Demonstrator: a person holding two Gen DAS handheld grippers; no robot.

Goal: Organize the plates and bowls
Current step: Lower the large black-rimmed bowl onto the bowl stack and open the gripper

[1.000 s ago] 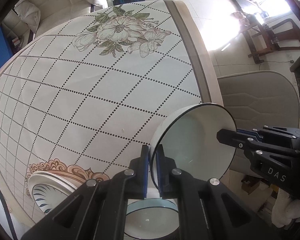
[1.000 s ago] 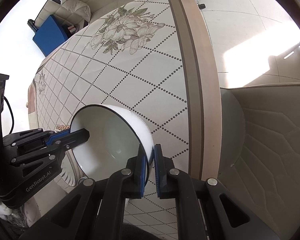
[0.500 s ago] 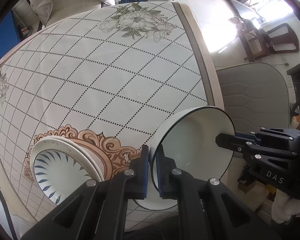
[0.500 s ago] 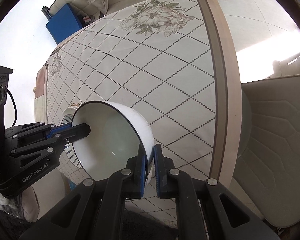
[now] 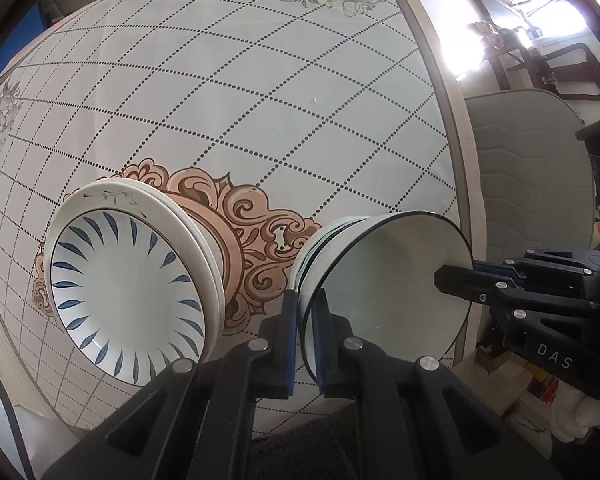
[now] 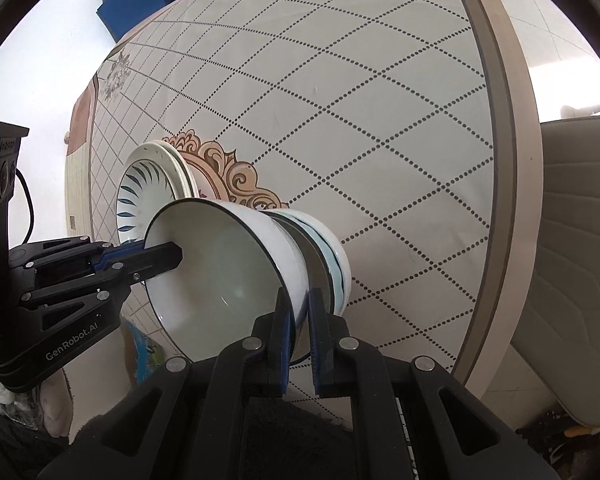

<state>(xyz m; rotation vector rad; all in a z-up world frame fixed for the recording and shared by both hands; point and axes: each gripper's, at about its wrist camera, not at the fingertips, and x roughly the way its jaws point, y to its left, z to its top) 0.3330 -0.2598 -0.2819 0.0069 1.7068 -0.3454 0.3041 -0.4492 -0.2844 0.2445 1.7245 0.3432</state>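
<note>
Porcelain sits pinched in both my jaws: a white bowl with a thin dark rim, gripped at opposite sides of its rim. My left gripper is clamped narrow on the near edge, one pad inside the bowl and one outside. My right gripper bites the rim the same way on the other side, and in the left wrist view it reaches in from the right to the bowl's far edge. The bowl is tilted so its hollow faces my cameras.

Directly beyond the held bowl, seen past my right jaws, is a stack of bowls with pale blue and dark edging. The held bowl's base is at the top of that stack, though I cannot tell whether they touch.

Left of my left jaws stands a stack of plates, the top one painted with blue leaf strokes around its well. It rests on the desk, whose cloth has a dotted diamond grid and a tan scroll ornament. A padded chair stands past the desk's edge, right of my jaws.
</note>
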